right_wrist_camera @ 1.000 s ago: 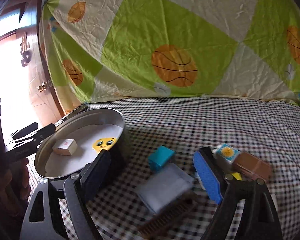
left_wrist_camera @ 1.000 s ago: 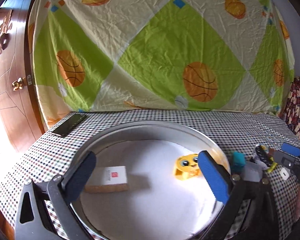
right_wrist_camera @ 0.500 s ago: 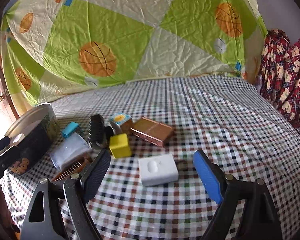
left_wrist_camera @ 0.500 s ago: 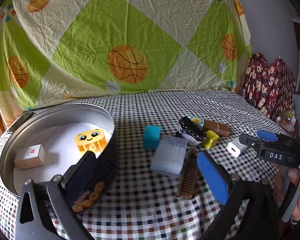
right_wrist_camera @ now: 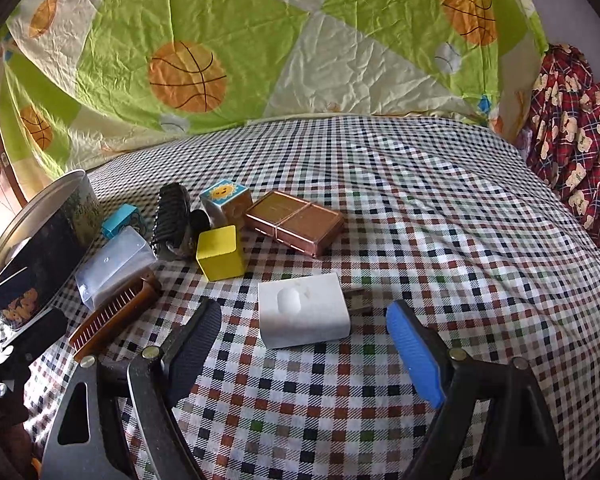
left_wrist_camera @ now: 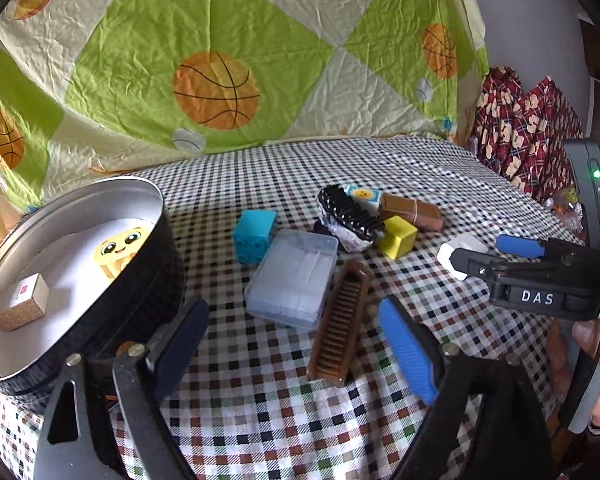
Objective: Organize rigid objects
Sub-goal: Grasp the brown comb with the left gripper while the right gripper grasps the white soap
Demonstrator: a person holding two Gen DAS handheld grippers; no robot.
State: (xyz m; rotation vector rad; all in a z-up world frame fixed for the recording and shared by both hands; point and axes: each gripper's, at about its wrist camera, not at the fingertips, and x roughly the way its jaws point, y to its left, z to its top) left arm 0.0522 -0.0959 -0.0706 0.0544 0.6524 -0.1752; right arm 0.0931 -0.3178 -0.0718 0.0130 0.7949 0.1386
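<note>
A round metal tin at the left holds a yellow smiley block and a cork block. On the checked cloth lie a brown comb, a clear plastic box, a blue brick, a black brush, a yellow cube, a copper case and a white charger. My left gripper is open and empty, just before the comb and box. My right gripper is open and empty, with the charger between its fingertips.
A sun-picture block sits behind the yellow cube. A basketball-print sheet hangs behind the table. Red patterned fabric lies at the right edge. The right gripper also shows in the left wrist view.
My left gripper swung right from above the tin to the pile of objects. My right gripper moved right and closer to the white charger.
</note>
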